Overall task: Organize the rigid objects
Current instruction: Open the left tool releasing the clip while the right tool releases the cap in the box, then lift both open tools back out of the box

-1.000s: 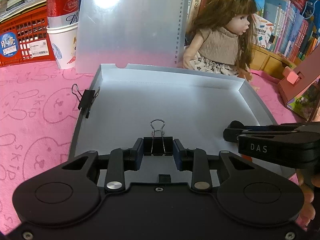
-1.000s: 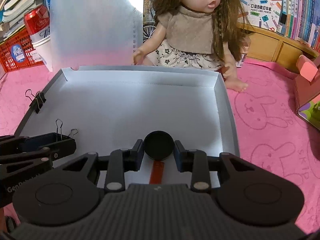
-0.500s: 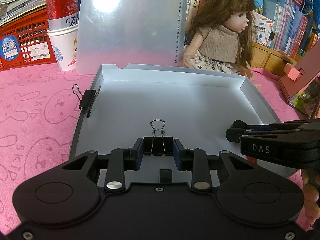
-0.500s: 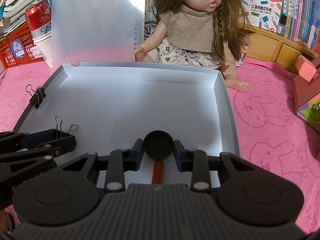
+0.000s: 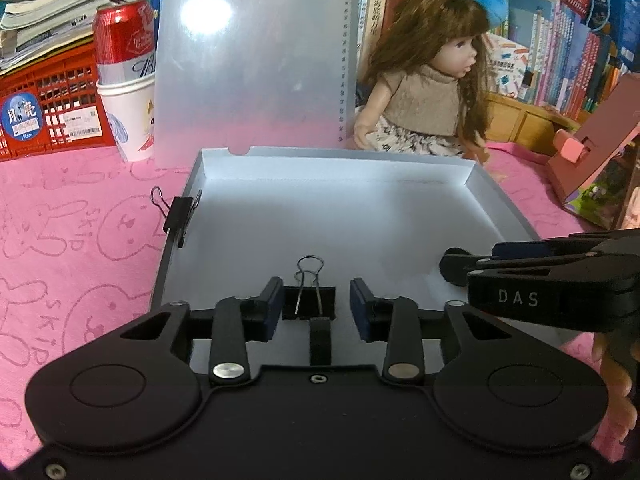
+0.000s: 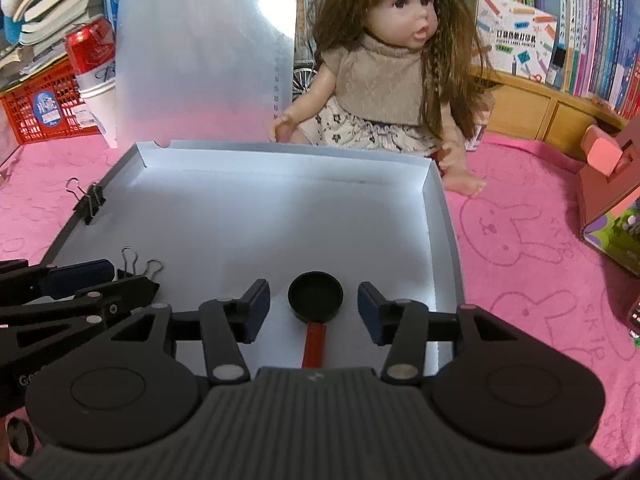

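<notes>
Left wrist view: the left gripper [image 5: 316, 308] is seen w/ jaws apart; they have just been opening. A black binder clip [image 5: 309, 298] lies between the pads, a small gap showing on each side, so it is no longer pinched. The clip rests on the floor of the grey tray [image 5: 400, 232], near the tray's near edge, wire loops pointing toward the far edge. A 2nd binder clip [image 5: 179, 213] is clamped on the tray's left rim. The right gripper [image 5: 456, 268] is seen entering from the right, over the near-right part of the tray.

Right wrist view: the right gripper [image 6: 314, 308] is shown w/ jaws wide apart, also just opened. A small black toy pan [image 6: 315, 298] w/ red handle [image 6: 314, 344] lies on the tray floor between the pads, clear of both, handle pointing back toward the camera. It sits near the near edge, right of centre. The left gripper's fingertips [image 6: 100, 292] are seen at the near-left, w/ the clip's wire loops beside them.
</notes>
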A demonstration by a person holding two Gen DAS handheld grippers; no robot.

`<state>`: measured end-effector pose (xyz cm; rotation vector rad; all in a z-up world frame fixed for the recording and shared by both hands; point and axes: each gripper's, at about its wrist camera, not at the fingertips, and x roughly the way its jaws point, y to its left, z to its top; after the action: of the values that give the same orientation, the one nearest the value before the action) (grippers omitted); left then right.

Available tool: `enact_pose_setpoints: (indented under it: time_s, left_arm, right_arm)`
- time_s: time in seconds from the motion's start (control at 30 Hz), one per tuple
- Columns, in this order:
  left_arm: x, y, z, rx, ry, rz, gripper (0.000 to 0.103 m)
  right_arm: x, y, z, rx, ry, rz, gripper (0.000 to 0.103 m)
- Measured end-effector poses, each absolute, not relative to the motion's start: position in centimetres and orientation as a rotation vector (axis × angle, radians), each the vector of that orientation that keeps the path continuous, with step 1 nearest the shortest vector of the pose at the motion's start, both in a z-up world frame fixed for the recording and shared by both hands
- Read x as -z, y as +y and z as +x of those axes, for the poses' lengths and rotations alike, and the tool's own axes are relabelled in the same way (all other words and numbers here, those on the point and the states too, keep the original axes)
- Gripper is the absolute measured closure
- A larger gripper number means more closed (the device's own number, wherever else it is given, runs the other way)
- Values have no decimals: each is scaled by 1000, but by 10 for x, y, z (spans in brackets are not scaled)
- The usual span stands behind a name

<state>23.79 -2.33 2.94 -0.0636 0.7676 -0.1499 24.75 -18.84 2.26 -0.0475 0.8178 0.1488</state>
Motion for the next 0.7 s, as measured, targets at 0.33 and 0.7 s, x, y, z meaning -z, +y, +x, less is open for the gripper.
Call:
enact_pose_setpoints:
  time_s: [0.33, 0.7]
  left_arm:
    - [-48, -22, 209, 169, 715, -61, 59]
    - [-68, -14, 160, 225, 641, -69, 45]
  right_arm:
    - [-43, -195, 214, -172, 735, -56, 27]
    - [-64, -207, 164, -226, 617, -37, 16]
